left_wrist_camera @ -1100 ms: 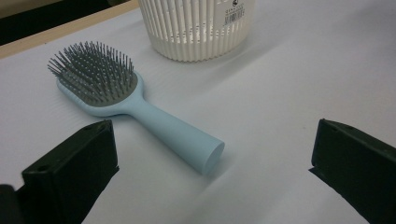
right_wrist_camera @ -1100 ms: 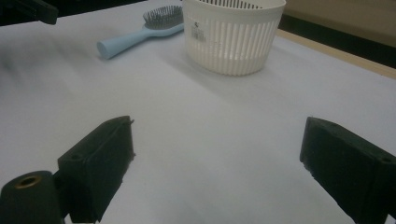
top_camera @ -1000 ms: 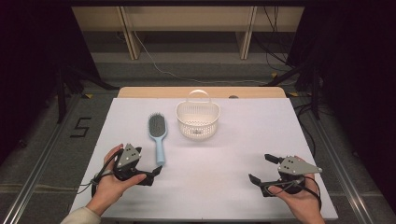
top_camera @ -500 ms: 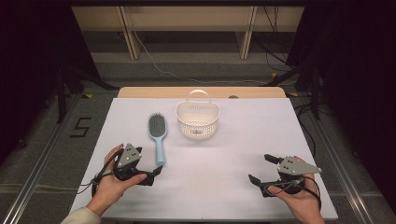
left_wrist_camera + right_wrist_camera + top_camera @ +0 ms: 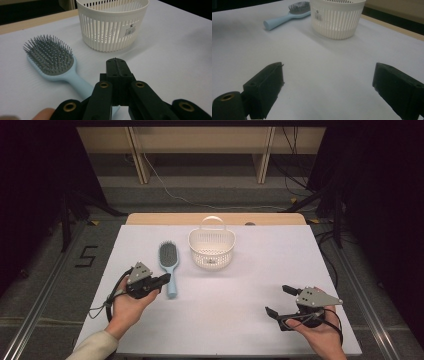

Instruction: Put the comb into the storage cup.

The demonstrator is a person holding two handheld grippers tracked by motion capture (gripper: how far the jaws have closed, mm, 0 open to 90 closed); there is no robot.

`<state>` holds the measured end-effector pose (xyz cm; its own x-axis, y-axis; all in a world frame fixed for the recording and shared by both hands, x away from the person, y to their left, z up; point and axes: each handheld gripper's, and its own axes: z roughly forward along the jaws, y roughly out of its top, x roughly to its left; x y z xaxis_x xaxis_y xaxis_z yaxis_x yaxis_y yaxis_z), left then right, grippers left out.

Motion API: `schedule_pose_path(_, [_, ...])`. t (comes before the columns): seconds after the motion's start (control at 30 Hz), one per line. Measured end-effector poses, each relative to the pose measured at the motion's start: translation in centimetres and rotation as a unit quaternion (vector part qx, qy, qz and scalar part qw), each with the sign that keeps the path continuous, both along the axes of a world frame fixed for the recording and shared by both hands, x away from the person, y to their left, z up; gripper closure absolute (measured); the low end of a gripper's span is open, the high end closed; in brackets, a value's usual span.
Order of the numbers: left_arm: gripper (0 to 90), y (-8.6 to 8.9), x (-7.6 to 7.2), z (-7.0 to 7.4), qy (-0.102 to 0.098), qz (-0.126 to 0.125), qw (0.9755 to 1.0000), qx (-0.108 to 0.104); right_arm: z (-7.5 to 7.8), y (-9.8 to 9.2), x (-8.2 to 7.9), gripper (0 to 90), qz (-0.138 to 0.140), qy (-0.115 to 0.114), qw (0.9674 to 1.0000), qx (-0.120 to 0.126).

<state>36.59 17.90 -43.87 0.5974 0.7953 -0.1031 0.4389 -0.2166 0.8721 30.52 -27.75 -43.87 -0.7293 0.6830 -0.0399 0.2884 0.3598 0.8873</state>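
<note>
Since the earlier frames the left claw (image 5: pixel 161 281) has edged toward the hairbrush (image 5: pixel 169 261), and its jaws have just been closing: they now meet, clenched with nothing between them. In the high view this claw sits at the left of the white bench (image 5: pixel 240 285), its tips just beside the light blue handle, near the handle's lower end. In the left gripper view the closed left claw (image 5: pixel 117 65) points past the handle, which runs under the jaws toward the lower left; the hairbrush (image 5: pixel 51 60) lies flat, bristles up, its head up and to the left of the tips. Whether the tips touch the handle cannot be told.

Just right of the brush head stands a white slotted basket (image 5: pixel 212 248) with a loop handle, upright, apart from the brush.

At the right edge the right claw (image 5: pixel 280 301) rests in the hand, released, its jaws spread wide over bare bench, well apart from the hairbrush and basket.
</note>
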Motion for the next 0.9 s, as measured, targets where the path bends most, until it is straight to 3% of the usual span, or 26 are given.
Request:
schedule_pose_path(0.17, [89.9, -1.2, 2.2, -1.0, 0.039, 0.0, 0.9992, -0.005, -0.1, -0.2, 0.0, 10.5, -0.002, 0.002, 1.0, 0.003])
schedule_pose_path(0.3, [90.0, -1.9, 3.2, -2.2, 0.067, 0.005, 0.9977, 0.006, -0.1, -0.3, 0.0, 10.5, -0.002, 0.001, 1.0, 0.003])
schedule_pose_path(0.43, [90.0, -2.6, 3.6, -3.5, 0.088, 0.002, 0.9956, 0.031, -0.1, -0.2, 0.0, 10.5, -0.002, 0.002, 1.0, 0.001])
schedule_pose_path(0.9, [90.0, -3.8, 3.9, -4.5, 0.113, -0.01, 0.9908, 0.073, -0.1, -0.2, 0.0, 10.5, 0.001, 0.002, 1.0, 0.0])
